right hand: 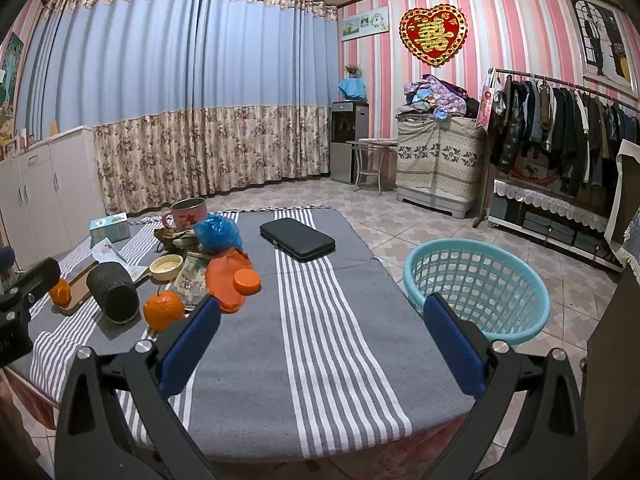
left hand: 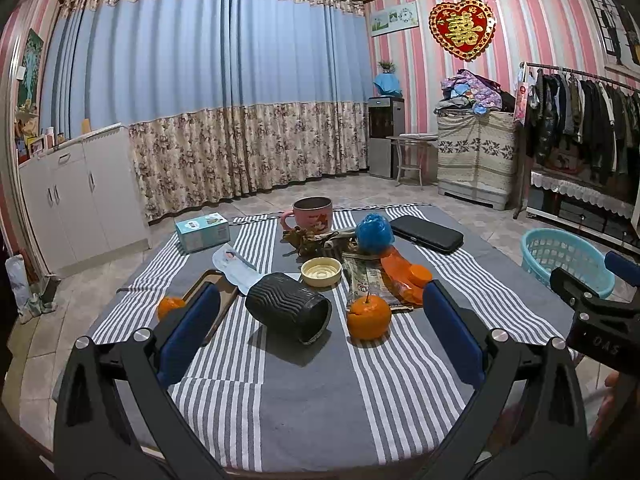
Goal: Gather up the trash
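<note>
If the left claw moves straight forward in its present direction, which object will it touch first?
Most likely the black ribbed cylindrical cup lying on its side on the striped tablecloth. It sits between the open left claw fingers, nearest along that line, though depth is uncertain.

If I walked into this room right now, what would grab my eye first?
Probably the red-and-gold heart ornament high on the pink striped wall, then the wide blue curtain across the back. Nearer, a clutter of oranges, wrappers and a tipped black cup crowds the left of the striped tablecloth, with a turquoise basket on the floor to its right.
</note>
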